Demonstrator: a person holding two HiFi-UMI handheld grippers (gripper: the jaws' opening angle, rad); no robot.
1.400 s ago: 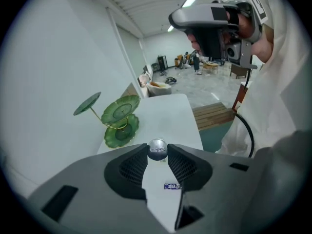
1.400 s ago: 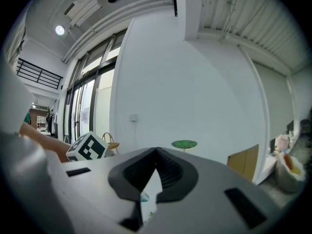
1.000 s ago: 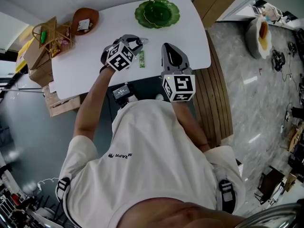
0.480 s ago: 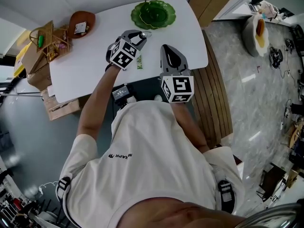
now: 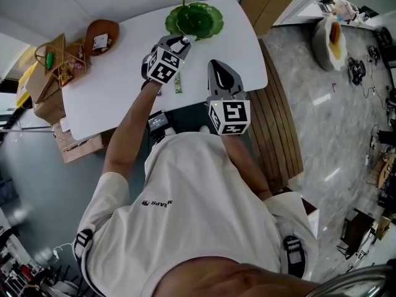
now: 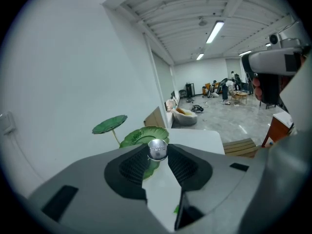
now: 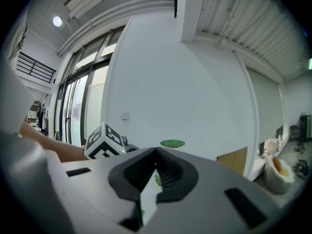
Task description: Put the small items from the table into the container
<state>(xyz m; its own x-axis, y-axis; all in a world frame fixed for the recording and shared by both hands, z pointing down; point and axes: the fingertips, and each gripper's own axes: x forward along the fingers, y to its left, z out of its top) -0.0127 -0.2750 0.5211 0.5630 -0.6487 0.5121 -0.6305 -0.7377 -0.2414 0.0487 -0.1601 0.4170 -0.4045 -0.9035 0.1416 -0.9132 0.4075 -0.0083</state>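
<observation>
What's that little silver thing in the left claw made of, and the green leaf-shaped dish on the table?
The small silver piece, clamped between the jaw tips of the left gripper, looks like polished metal: it is round and mirrors the light, though shiny foil is possible. The green leaf-shaped dish looks like glazed ceramic or glossy plastic, with a wavy rim and bright highlights. I cannot tell which.

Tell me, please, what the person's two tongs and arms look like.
The left tongs and right tongs both have smooth grey shells with black ribbed pads. Each carries a white cube printed with black square markers. The person wears a white short-sleeved T-shirt with small dark lettering, and the forearms are uncovered.
</observation>
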